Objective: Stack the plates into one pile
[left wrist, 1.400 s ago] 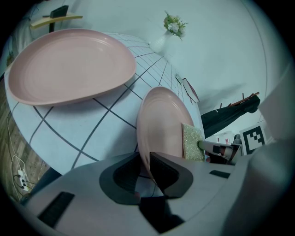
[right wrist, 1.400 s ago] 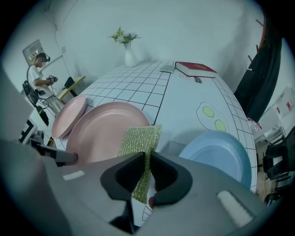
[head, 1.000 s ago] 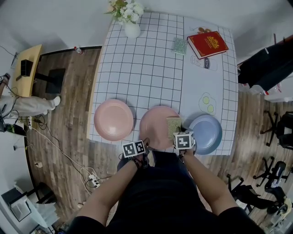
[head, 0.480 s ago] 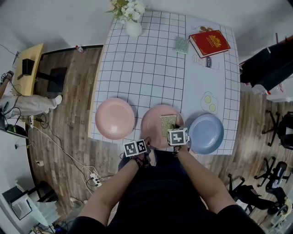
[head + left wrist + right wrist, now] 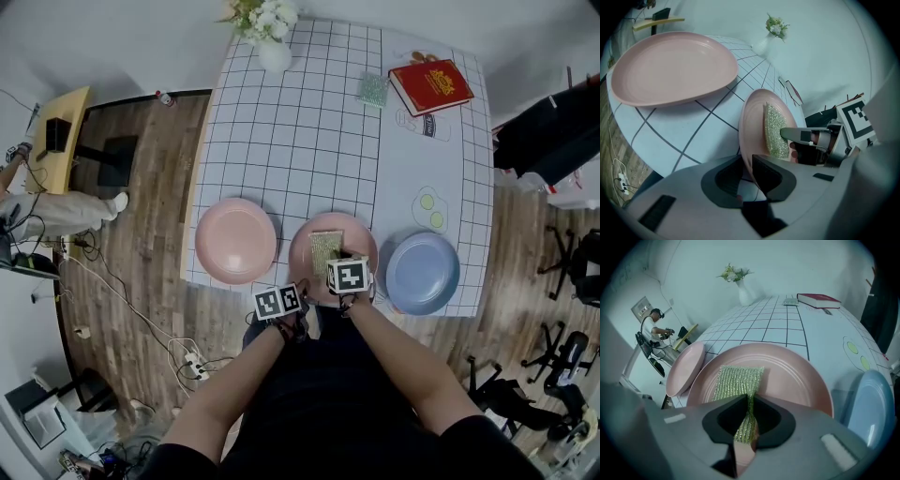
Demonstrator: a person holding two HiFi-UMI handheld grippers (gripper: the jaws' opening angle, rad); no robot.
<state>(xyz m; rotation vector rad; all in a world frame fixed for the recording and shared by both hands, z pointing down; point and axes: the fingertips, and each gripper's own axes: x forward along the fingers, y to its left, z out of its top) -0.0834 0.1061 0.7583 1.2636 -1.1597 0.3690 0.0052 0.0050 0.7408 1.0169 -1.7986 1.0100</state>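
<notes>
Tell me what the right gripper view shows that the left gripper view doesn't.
Only the right gripper view: the blue plate, and the right gripper seen head-on, its jaws shut on the green cloth. Only the left gripper view: the left gripper, its jaws clamped on the rim of the middle pink plate. Both: that plate with the cloth lying on it, the left pink plate and the vase of flowers.

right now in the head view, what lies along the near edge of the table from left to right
left pink plate → middle pink plate with a green cloth on it → blue plate
</notes>
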